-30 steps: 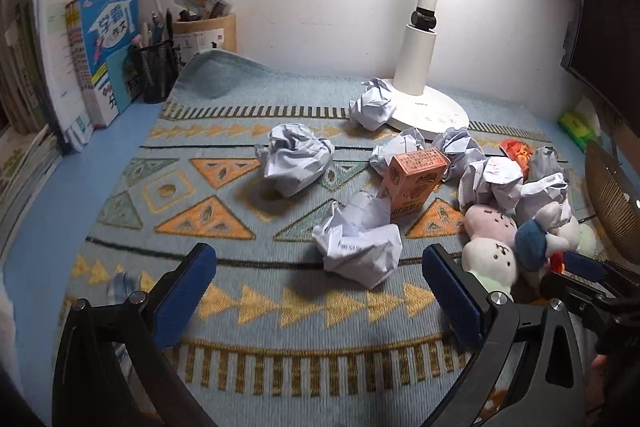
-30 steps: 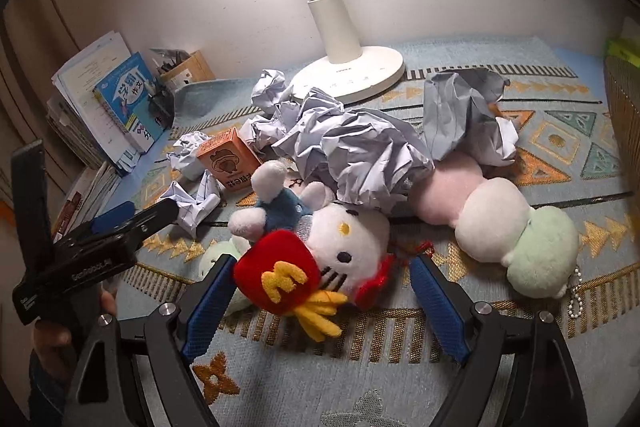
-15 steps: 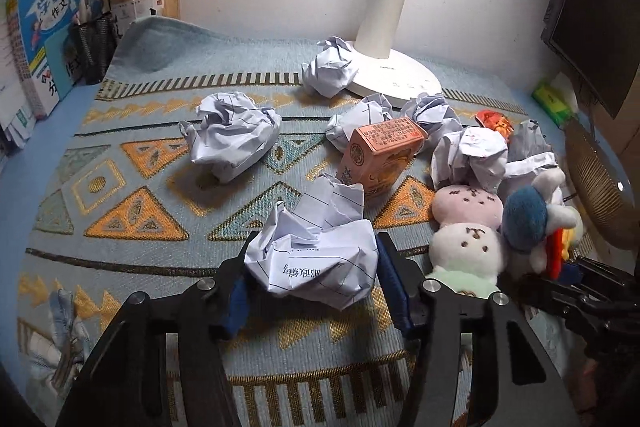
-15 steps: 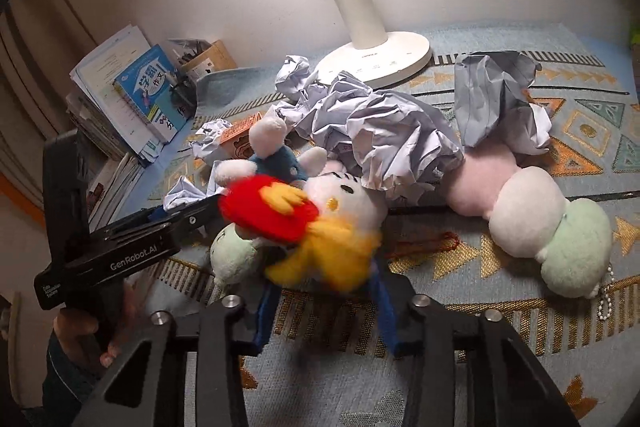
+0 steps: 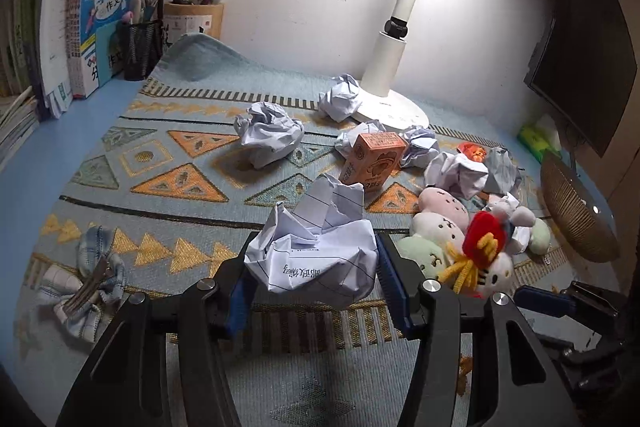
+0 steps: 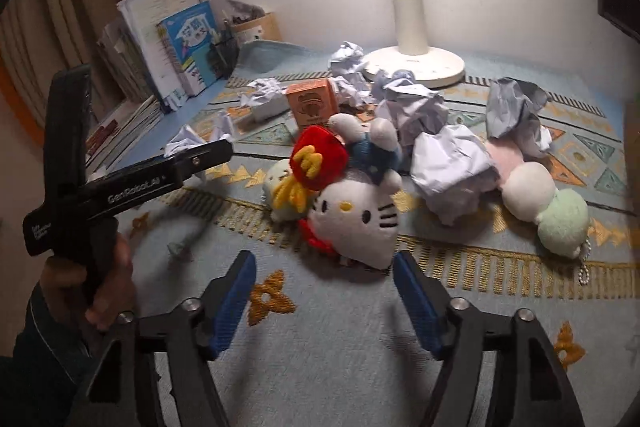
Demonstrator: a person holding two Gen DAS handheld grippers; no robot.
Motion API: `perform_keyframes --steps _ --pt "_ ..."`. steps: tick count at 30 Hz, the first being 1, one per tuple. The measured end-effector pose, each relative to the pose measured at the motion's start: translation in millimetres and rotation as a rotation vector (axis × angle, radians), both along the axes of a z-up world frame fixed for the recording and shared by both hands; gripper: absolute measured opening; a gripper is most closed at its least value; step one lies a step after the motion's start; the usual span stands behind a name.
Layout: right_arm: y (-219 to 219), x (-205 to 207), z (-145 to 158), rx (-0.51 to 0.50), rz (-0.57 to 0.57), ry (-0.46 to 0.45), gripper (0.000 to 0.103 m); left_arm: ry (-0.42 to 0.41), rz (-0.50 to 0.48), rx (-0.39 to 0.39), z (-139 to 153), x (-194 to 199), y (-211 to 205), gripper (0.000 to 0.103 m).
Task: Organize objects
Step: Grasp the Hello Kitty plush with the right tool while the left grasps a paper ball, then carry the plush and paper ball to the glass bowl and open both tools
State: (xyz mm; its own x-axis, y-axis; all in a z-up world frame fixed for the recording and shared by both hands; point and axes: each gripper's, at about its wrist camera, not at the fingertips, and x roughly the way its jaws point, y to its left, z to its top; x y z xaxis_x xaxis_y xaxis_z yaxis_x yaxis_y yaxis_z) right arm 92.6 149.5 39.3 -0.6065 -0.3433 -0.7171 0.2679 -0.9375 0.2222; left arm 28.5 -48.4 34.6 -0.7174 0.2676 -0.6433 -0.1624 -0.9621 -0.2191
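My left gripper (image 5: 316,279) is shut on a crumpled ball of lined paper (image 5: 316,247), both blue pads pressing its sides just above the patterned mat (image 5: 180,183). In the right wrist view the right gripper (image 6: 324,291) has its jaws opening; a white cat plush (image 6: 352,219) with a red fries charm (image 6: 316,159) lies just beyond the fingertips, untouched by the pads. More paper balls (image 6: 448,171) and a pink, white and green plush (image 6: 528,187) lie behind. The left gripper's body (image 6: 152,179) crosses that view on the left, held by a hand.
An orange carton (image 5: 372,159) stands mid-mat among several paper balls (image 5: 268,135). A white lamp base (image 5: 392,111) sits at the back, books (image 5: 104,27) and a pen holder (image 5: 140,47) at back left, a wicker basket (image 5: 576,211) and monitor on the right, a checked bow clip (image 5: 84,279) near left.
The left gripper went from wide open to shut on the paper ball. The right gripper shut on the red fries charm, then let go; the plush cluster now lies ahead of its open jaws.
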Motion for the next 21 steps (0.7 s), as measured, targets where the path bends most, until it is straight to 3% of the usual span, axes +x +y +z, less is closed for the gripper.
perform_keyframes --steps 3,6,8,11,13,16,19,21 --pt "6.6 -6.7 1.4 -0.021 -0.030 0.001 0.074 0.028 -0.009 -0.031 1.8 3.5 5.5 0.052" --pt "-1.5 -22.0 -0.2 0.065 -0.062 -0.005 0.074 0.044 -0.029 -0.062 3.2 6.6 11.9 0.053" --pt "-9.0 -32.1 -2.4 0.123 -0.061 -0.014 0.067 0.040 -0.027 -0.065 2.7 6.7 12.1 0.053" --pt "-18.3 -40.3 -6.8 0.161 -0.054 -0.014 0.064 0.043 -0.017 -0.046 2.8 7.2 7.5 0.053" --pt "-19.8 -42.4 -11.9 0.142 -0.039 -0.031 0.053 0.044 -0.016 -0.040 3.0 7.7 6.6 0.053" --pt "-18.7 -36.4 -9.9 0.145 -0.033 -0.021 0.052 0.043 -0.021 -0.041 2.6 7.4 7.4 0.053" --pt "-12.7 -22.3 -2.4 0.086 -0.001 -0.027 0.052 0.043 -0.027 -0.032 2.5 7.8 6.9 0.053" --pt "-11.9 -12.7 -1.8 0.073 0.055 -0.071 0.053 0.045 -0.023 -0.021 2.7 7.9 4.8 0.053"
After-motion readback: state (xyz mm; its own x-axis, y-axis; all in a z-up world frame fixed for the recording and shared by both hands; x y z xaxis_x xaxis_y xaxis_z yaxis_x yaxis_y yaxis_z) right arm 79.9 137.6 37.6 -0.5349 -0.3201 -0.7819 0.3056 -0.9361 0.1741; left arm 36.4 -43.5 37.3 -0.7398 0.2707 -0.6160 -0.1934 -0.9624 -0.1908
